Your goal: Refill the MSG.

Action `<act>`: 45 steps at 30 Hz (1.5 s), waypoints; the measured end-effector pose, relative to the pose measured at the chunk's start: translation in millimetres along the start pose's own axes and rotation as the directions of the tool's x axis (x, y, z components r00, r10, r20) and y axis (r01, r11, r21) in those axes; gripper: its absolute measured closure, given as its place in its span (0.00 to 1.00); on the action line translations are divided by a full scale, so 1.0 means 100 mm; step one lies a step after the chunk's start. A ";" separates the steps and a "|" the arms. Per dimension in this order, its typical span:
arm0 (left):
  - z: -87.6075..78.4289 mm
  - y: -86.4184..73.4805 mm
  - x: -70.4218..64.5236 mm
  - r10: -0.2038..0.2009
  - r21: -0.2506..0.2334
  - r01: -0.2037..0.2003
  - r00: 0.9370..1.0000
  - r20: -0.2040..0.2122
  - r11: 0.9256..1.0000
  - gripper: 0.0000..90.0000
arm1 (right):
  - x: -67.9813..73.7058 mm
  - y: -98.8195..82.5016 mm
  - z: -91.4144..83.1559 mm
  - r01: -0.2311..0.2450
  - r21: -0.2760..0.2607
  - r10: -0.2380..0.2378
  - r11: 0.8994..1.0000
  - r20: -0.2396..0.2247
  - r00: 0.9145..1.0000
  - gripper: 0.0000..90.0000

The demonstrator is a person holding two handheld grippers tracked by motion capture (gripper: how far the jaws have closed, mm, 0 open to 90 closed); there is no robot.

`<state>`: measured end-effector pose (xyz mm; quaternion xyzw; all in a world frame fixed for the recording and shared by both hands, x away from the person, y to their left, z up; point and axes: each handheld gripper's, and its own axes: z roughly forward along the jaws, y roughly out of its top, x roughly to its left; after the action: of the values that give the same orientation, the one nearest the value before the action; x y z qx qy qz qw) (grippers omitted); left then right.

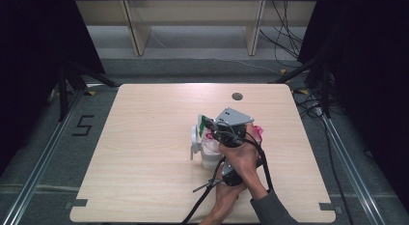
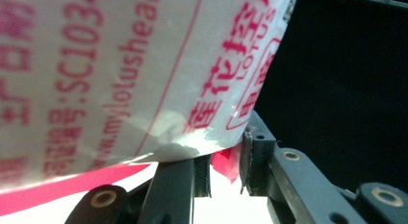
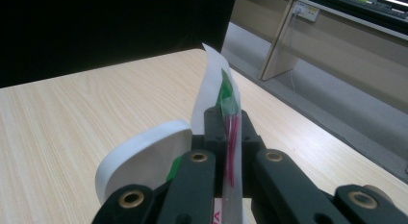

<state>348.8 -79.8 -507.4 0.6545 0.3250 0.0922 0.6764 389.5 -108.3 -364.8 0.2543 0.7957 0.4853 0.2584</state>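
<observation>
A white plastic packet (image 2: pixel 120 75) with red print is held up between both grippers above the middle of the table (image 1: pixel 144 138). My left gripper (image 2: pixel 226 161) is shut on its lower red edge, the packet looming close over the jaws. My right gripper (image 3: pixel 227 119) is shut on a thin white, green and pink edge of the packet (image 3: pixel 211 80). From above, the right gripper (image 1: pixel 210 127) carries a grey plate and points far-left. The left gripper's black body (image 1: pixel 232 176) lies under the right hand. The packet (image 1: pixel 208 138) shows white and pink between them.
A white cup-like thing (image 1: pixel 208 158) with a white round part (image 3: pixel 144 161) stands under the packet. Black cables trail toward the table's near edge. A dark grommet hole (image 1: pixel 237 96) sits at the far side. Wooden shelf legs (image 1: pixel 137 32) stand beyond the table.
</observation>
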 end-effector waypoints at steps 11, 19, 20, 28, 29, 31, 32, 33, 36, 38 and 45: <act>0.02 0.01 -0.01 0.005 0.002 -0.005 1.000 -0.014 1.000 0.85 | 0.00 0.01 0.01 0.010 0.002 -0.010 1.000 0.004 1.000 0.99; 0.01 0.01 -0.01 0.002 -0.009 -0.002 1.000 0.000 1.000 0.85 | 0.00 0.02 0.00 -0.001 -0.007 0.001 1.000 0.010 1.000 0.99; 0.01 0.01 0.00 0.004 -0.007 -0.004 1.000 0.002 1.000 0.85 | 0.00 0.02 0.00 0.002 -0.009 -0.002 1.000 0.012 1.000 0.99; 0.00 -0.01 -0.03 -0.011 0.036 0.011 1.000 -0.005 0.999 0.85 | -0.03 0.02 -0.03 -0.005 -0.006 0.005 1.000 -0.009 1.000 0.99; 0.00 -0.01 -0.03 -0.011 0.031 0.011 1.000 -0.001 0.999 0.85 | -0.03 0.02 -0.03 -0.012 -0.013 0.012 1.000 -0.003 1.000 0.99; 0.00 -0.01 -0.04 -0.019 0.033 0.019 1.000 -0.003 0.999 0.85 | -0.03 0.02 -0.03 -0.016 -0.011 0.016 1.000 -0.003 1.000 0.99; 0.00 -0.01 -0.03 -0.011 0.035 0.011 1.000 -0.004 0.999 0.85 | -0.03 0.02 -0.03 -0.010 -0.008 0.010 1.000 0.000 1.000 0.99; 0.01 -0.03 -0.03 -0.019 0.012 0.019 1.000 0.005 1.000 0.85 | -0.03 0.01 -0.01 -0.001 -0.020 0.002 1.000 0.009 1.000 0.99; 0.01 -0.03 -0.04 -0.032 -0.005 0.032 0.999 0.012 0.999 0.85 | -0.03 0.01 -0.01 -0.007 -0.003 0.007 1.000 -0.006 1.000 0.99; 0.01 -0.03 -0.04 -0.027 -0.004 0.027 1.000 0.013 1.000 0.85 | -0.02 0.02 -0.02 -0.007 -0.015 0.007 1.000 0.003 1.000 0.99; 0.01 -0.03 -0.04 -0.025 -0.010 0.025 1.000 0.013 1.000 0.85 | -0.03 0.02 -0.02 0.002 -0.014 -0.002 1.000 0.002 1.000 0.99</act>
<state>345.7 -83.0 -508.8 0.6473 0.3285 0.0812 0.6830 390.6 -110.9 -361.2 0.2521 0.7922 0.4904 0.2614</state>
